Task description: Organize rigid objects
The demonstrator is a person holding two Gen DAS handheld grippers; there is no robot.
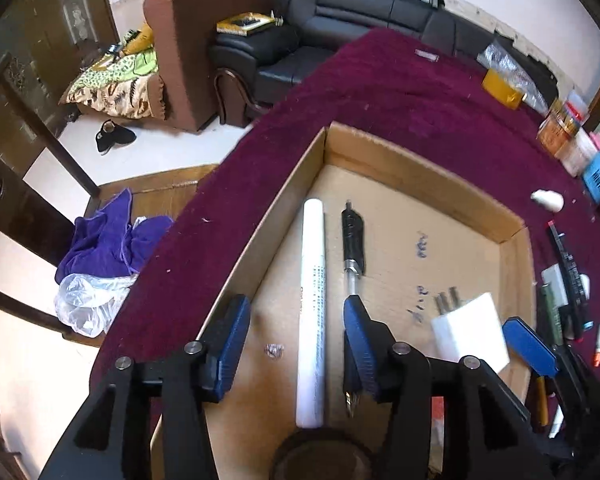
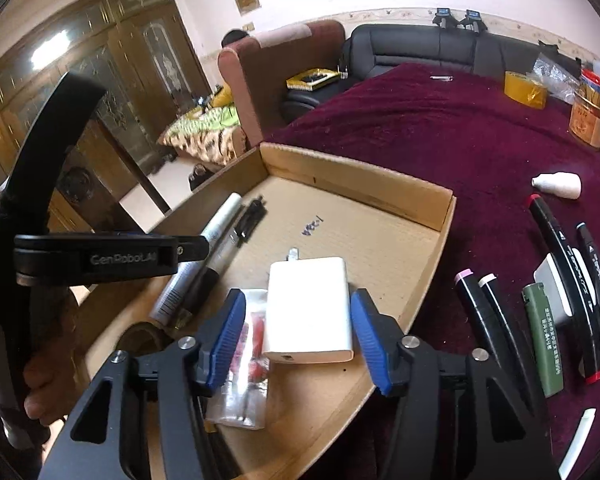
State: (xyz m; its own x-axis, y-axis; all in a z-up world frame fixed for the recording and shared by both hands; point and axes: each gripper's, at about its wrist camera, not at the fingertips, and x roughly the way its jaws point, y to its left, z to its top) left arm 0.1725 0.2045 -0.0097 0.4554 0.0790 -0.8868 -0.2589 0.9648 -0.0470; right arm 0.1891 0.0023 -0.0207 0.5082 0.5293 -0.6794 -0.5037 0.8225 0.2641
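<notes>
A shallow cardboard box (image 1: pixel 420 168) (image 2: pixel 360 184) sits on the maroon cloth. On its floor lie a white marker (image 1: pixel 312 312) (image 2: pixel 220 224), a black-and-silver pen (image 1: pixel 352 240) (image 2: pixel 252 216) and a white charger (image 1: pixel 470 328) (image 2: pixel 308 312). My left gripper (image 1: pixel 296 344) hangs open over the box; the white marker lies loose between its blue pads, and the right pad sits over the pen. My right gripper (image 2: pixel 300 340) is open around the charger, which rests on the cardboard with a gap at the left pad.
A small plastic bag (image 2: pixel 248 360) with red parts lies in the box by the right gripper. Several markers (image 2: pixel 560 280), a green lighter (image 2: pixel 544 340) and a white bottle (image 2: pixel 558 186) lie on the cloth to the right. A tape roll (image 2: pixel 526 90) and a tin (image 2: pixel 588 120) stand farther back.
</notes>
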